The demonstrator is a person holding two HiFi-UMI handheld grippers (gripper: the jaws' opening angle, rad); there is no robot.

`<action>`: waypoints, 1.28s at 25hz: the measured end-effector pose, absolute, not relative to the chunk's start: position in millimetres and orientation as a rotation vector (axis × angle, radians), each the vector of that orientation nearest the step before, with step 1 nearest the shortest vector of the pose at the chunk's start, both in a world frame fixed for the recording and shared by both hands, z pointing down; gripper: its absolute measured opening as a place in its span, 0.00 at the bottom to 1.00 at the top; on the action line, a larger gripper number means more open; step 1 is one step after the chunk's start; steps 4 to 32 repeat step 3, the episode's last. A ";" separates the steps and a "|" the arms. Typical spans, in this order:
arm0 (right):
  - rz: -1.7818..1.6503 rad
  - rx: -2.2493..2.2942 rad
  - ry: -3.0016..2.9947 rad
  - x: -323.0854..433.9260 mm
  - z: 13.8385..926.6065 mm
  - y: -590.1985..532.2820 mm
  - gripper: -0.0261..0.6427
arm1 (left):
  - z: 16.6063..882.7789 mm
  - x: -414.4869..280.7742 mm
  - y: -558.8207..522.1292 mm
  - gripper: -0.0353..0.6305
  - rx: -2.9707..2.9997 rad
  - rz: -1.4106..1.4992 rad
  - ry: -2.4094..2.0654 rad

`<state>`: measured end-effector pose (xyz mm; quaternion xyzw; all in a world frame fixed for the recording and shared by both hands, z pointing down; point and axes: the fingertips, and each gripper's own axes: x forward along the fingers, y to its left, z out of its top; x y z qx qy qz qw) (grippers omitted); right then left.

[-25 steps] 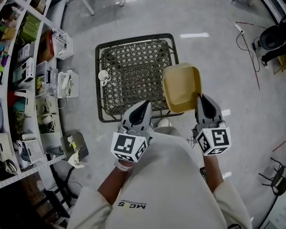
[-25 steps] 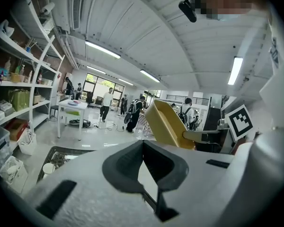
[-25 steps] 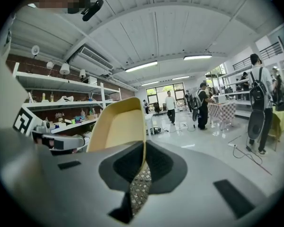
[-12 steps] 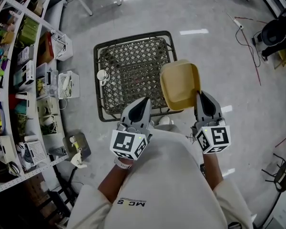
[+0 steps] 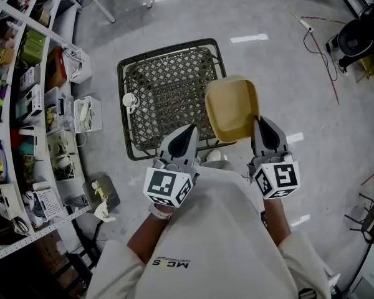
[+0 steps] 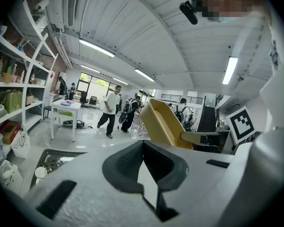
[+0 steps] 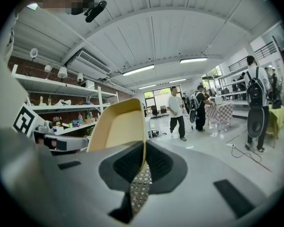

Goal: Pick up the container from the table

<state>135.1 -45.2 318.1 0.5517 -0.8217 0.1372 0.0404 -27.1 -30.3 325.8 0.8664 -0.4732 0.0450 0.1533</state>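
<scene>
Yellow container (image 5: 232, 108) clear of mesh tabletop (image 5: 168, 95), held in air over its right near corner, tilted, open side turned toward left tongs (image 5: 188, 137). Right tongs (image 5: 260, 123) clamped on thin side wall, one jaw inside, one outside. Left tongs closed, jaws meeting, nothing between them, apart from container. Lift looks done. To hold well: steady squeeze, no wrist twist, since thin wall may flex or slip. Level container. White cup (image 5: 130, 98) sits at tabletop's left edge.

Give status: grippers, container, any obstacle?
Right gripper shut on container rim. Left gripper shut, empty. Container held in air above table. Nothing in the way.
</scene>
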 end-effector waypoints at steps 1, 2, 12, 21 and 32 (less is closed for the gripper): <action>0.422 1.693 -2.516 135.8 318.7 -44.6 0.08 | 326.3 -26.2 -29.9 0.08 2.487 0.130 -1.354; 0.422 1.694 -2.515 136.5 319.3 -44.1 0.08 | 326.8 -25.4 -29.5 0.08 2.488 0.131 -1.351; 0.422 1.696 -2.513 137.2 319.9 -43.6 0.08 | 327.3 -24.6 -29.2 0.08 2.490 0.132 -1.348; 0.422 1.696 -2.513 137.2 319.9 -43.6 0.08 | 327.3 -24.6 -29.2 0.08 2.490 0.132 -1.348; 0.422 1.696 -2.513 137.2 319.9 -43.6 0.08 | 327.3 -24.6 -29.2 0.08 2.490 0.132 -1.348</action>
